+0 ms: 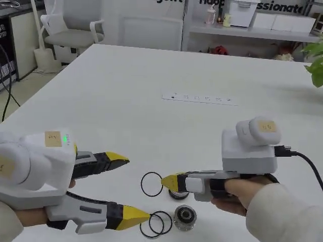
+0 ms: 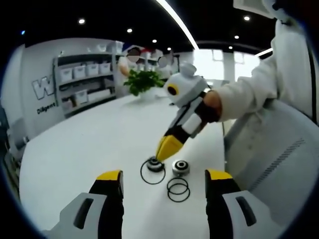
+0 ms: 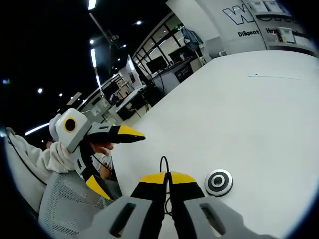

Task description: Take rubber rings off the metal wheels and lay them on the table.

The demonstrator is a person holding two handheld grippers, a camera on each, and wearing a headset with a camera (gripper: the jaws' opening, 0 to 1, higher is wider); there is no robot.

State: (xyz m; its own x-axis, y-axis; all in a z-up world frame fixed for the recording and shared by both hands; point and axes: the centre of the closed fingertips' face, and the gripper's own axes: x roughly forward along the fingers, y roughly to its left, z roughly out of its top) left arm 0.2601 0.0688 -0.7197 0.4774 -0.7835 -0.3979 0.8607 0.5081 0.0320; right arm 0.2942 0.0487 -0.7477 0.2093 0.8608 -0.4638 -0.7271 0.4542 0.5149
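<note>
The white table (image 1: 151, 85) ran out ahead of you toward an office chair (image 1: 70, 27) and wall shelves (image 1: 252, 30), with a power strip (image 1: 199, 98) set flush in the tabletop.

You held your left gripper (image 1: 128, 189) low at the near edge, clear of the parts. Its yellow-tipped jaws were spread wide with nothing between them.

Your right gripper (image 1: 166, 181) pointed across toward it, jaws pressed together on the edge of a black rubber ring (image 1: 142, 184). In the right gripper view the thin loop rose from between the closed tips. The rest of that ring lay out over the table on the left gripper's side. One metal wheel (image 1: 177, 193) sat just under the right gripper's tip. Whether the ring touched that wheel could not be told.

A second metal wheel (image 1: 185, 216) stood on the table just nearer to you, bare of any ring as far as could be seen. Beside it, toward your left gripper, two loose rubber rings (image 1: 156, 223) lay flat on the table, overlapping each other.
</note>
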